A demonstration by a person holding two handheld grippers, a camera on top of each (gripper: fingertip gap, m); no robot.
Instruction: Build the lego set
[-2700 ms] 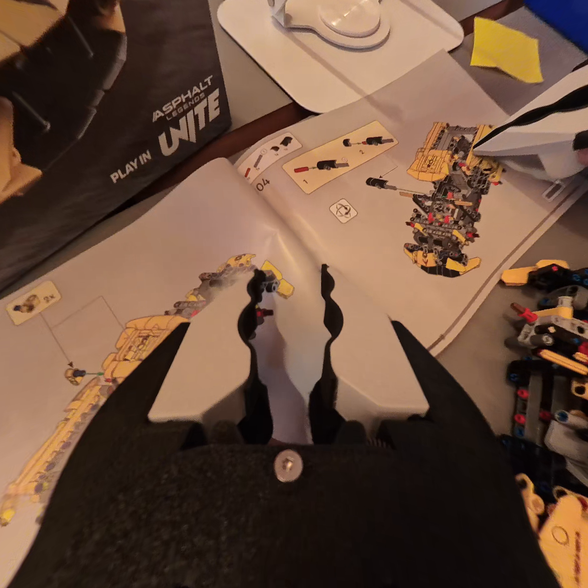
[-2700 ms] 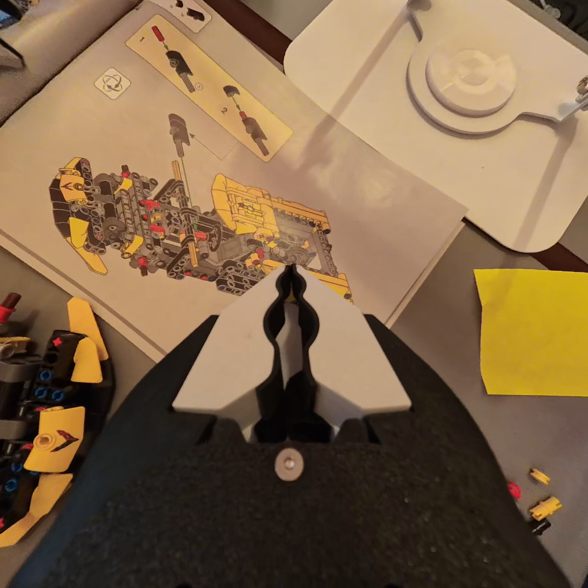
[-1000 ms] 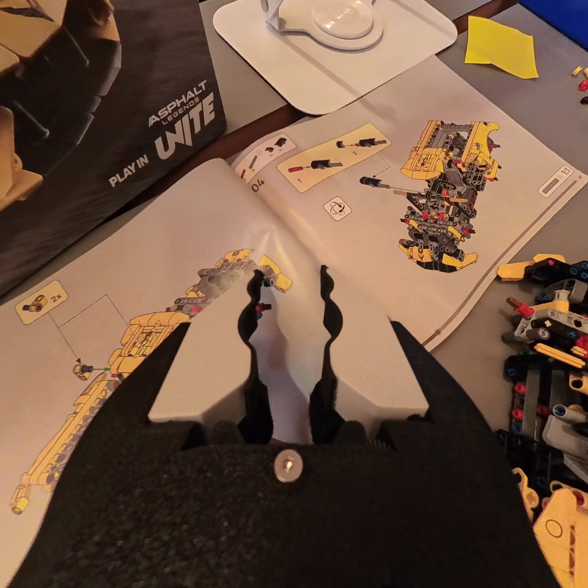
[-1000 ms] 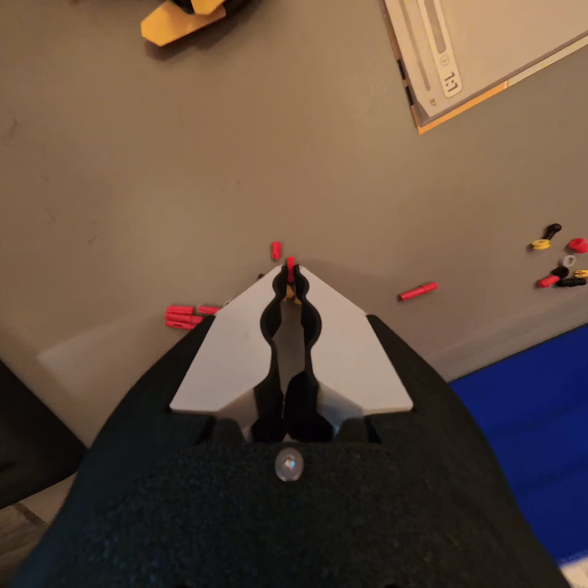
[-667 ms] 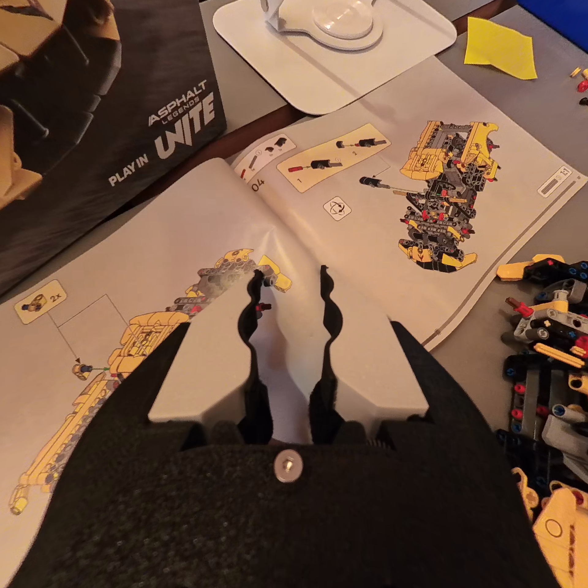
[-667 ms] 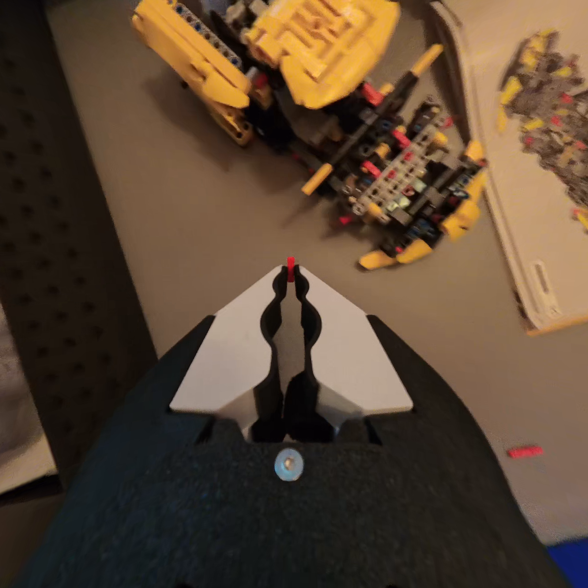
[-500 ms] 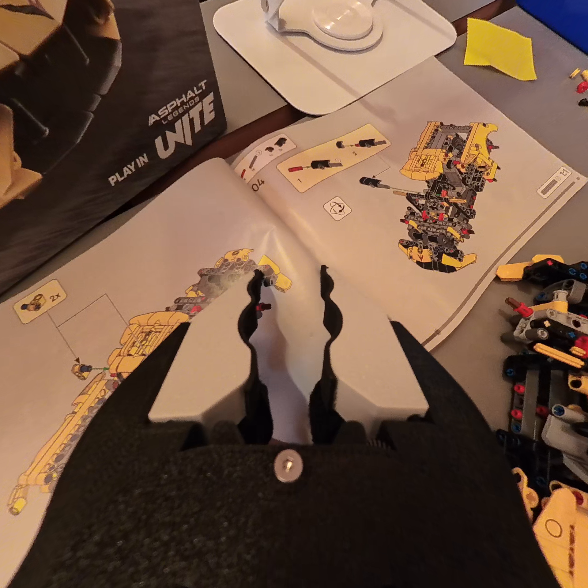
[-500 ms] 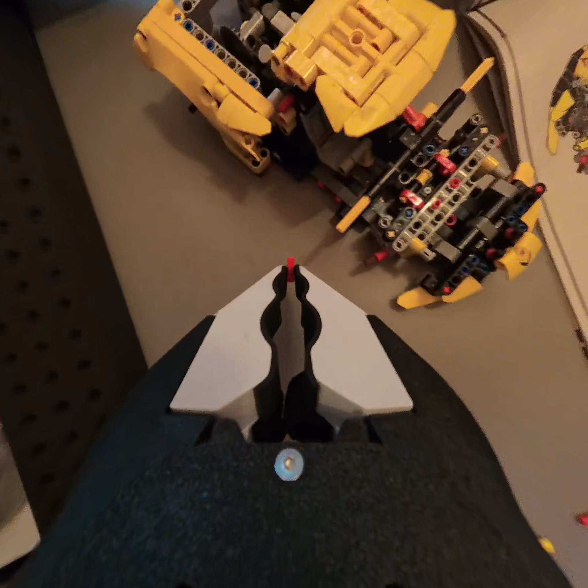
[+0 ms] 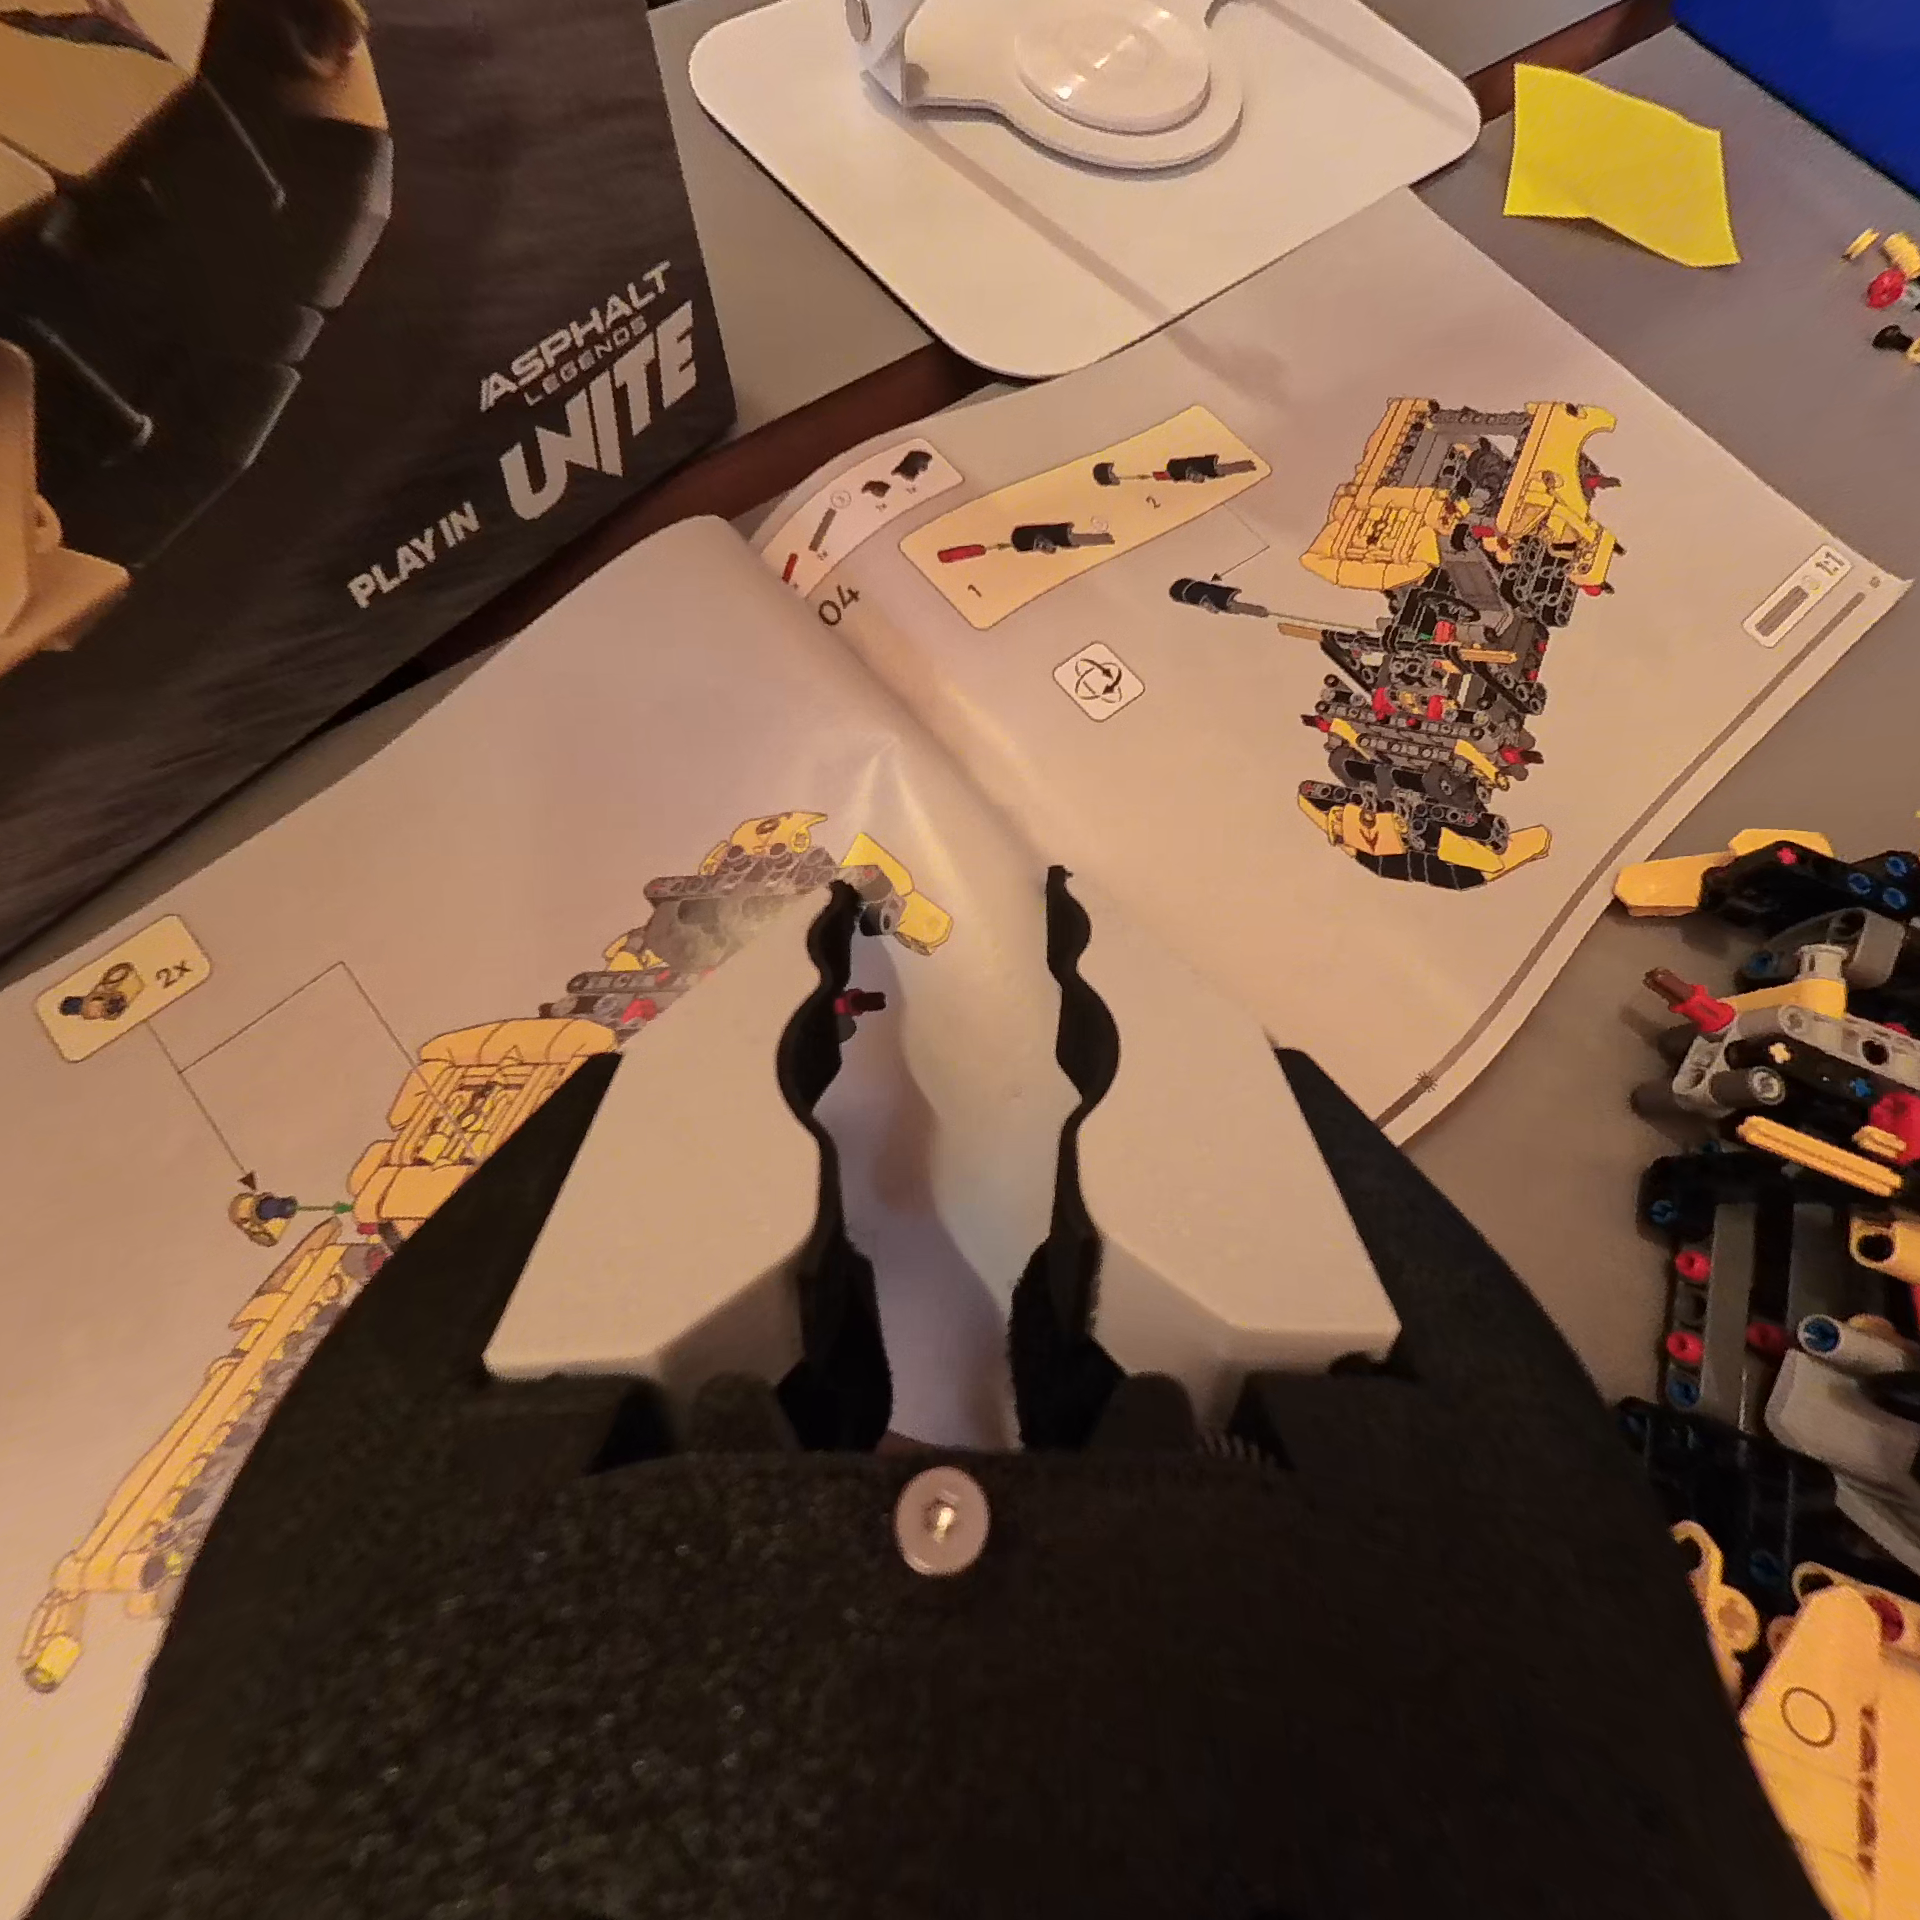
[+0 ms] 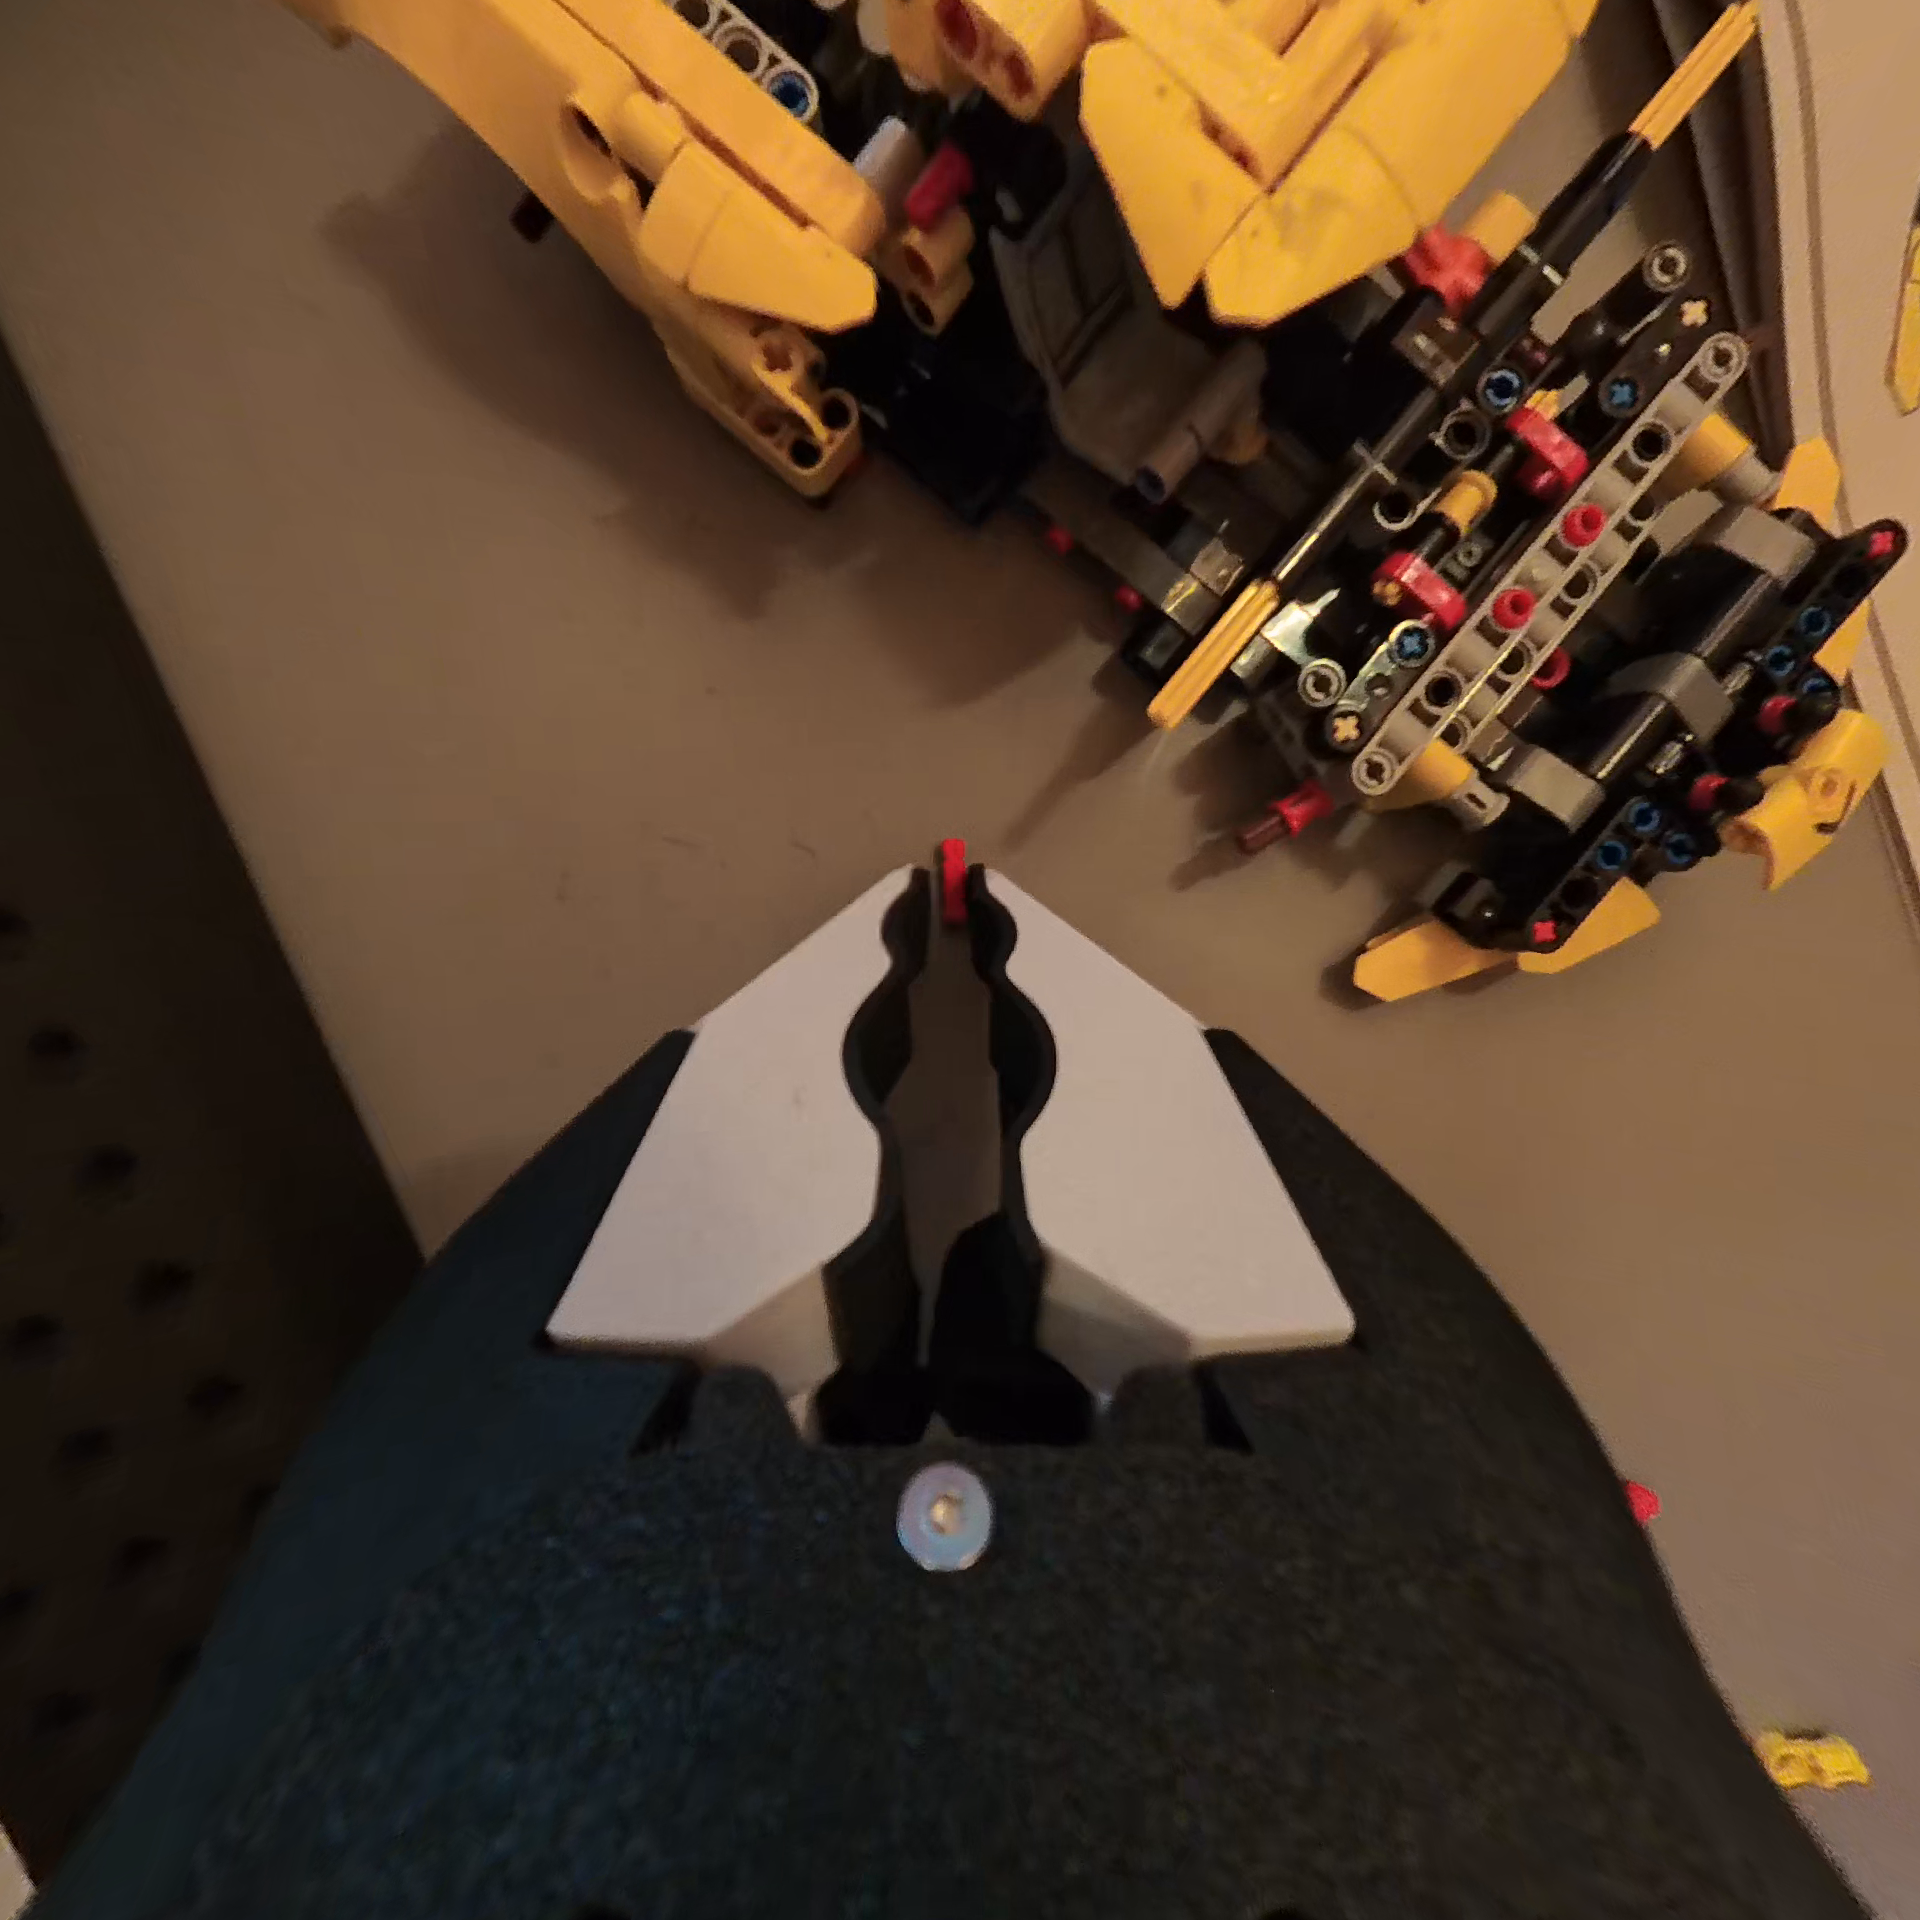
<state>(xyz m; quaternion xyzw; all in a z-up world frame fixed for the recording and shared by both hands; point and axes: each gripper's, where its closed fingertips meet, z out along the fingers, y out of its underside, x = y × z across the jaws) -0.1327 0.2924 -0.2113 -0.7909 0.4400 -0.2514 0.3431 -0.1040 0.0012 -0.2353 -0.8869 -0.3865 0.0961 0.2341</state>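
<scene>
My right gripper point(image 10: 951, 883) pinches a small red plastic pin point(image 10: 950, 871) at its very tips, jaws nearly shut, the pin's long axis pointing forward. The half-built yellow and black lego car point(image 10: 1299, 436) lies ahead and to the right of that pin, well apart. My left gripper point(image 9: 951, 894) hangs over the open paper instruction booklet point(image 9: 644, 727), left of the car, jaws wide and empty.

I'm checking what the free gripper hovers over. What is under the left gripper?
Under the open left gripper lies the open instruction booklet, its left page showing a yellow model drawing. The gripper's black body covers the page's lower part, so what is printed there cannot be seen.
</scene>
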